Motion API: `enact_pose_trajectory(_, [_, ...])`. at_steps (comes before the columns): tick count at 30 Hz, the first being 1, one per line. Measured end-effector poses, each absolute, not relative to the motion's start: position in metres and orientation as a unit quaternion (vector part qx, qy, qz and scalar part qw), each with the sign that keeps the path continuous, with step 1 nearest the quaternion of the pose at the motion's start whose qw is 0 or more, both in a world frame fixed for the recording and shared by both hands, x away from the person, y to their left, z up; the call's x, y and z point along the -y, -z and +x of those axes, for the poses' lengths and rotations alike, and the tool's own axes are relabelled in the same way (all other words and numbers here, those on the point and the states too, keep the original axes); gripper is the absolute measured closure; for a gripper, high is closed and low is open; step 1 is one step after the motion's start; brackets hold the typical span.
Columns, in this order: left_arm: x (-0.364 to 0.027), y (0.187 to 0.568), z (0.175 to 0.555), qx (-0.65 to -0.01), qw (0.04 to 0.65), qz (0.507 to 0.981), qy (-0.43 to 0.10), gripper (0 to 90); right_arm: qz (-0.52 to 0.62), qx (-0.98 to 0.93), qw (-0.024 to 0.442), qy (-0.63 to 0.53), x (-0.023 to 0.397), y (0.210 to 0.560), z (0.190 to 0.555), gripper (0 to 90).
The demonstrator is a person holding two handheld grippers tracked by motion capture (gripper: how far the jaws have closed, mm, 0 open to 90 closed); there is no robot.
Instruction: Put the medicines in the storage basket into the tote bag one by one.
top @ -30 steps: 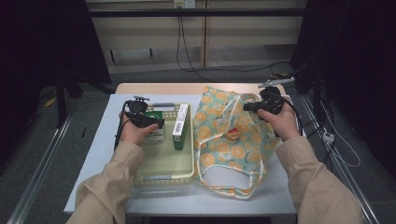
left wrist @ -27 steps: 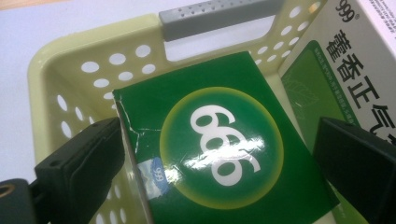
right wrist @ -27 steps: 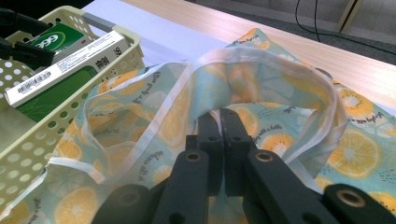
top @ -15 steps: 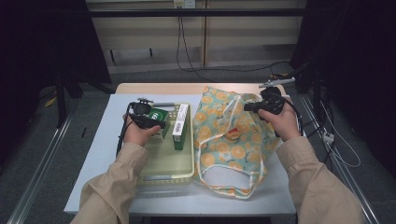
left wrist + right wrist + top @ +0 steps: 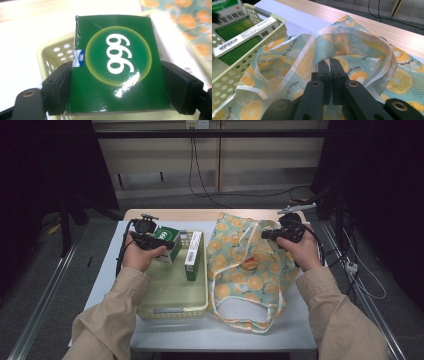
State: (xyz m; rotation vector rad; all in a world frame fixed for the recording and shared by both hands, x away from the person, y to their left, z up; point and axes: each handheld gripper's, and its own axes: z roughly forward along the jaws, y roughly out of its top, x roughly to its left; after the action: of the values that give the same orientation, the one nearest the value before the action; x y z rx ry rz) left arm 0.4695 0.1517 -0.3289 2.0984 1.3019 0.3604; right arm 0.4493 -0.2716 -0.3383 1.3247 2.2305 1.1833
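A green box (image 5: 168,236) marked 999 (image 5: 117,70) hangs just above the pale yellow basket (image 5: 172,310), pinched between the jaws of my left gripper (image 5: 166,246). Those jaws have just been closing and now press on the box's two sides (image 5: 117,82). A fabric bag (image 5: 250,270) printed with orange slices lies to the right of the basket. My right gripper (image 5: 267,235) is shut on a fold of white-trimmed cloth at the bag's top (image 5: 331,62), holding it up a little.
A long white and green box (image 5: 192,252) stands on edge against the basket's right wall (image 5: 244,37). The perforated basket wall (image 5: 227,75) touches the bag (image 5: 307,57). The table has a wooden far strip and a dark floor around it.
My left gripper has risen out of the basket with the green box between its jaws. The right gripper and the bag stayed where they were.
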Motion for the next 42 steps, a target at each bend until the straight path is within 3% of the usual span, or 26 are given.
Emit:
enact_pose_trajectory(8, [-0.137, 0.294, 0.456, -0.440, 0.364, 0.814, -0.107, 17.7, 0.460, -0.775, 0.146, -0.408, 0.272, 0.337, 0.448, 89.9])
enact_pose_trajectory(21, [-0.077, 0.273, 0.431, -0.327, 0.384, 0.861, -0.061, 17.7, 0.463, -0.773, 0.147, -0.408, 0.272, 0.338, 0.451, 90.0])
enact_pose_trajectory(42, [0.006, 0.304, 0.413, -0.218, 0.387, 0.896, -0.006, 17.5, 0.460, -0.771, 0.143, -0.417, 0.269, 0.333, 0.453, 90.0])
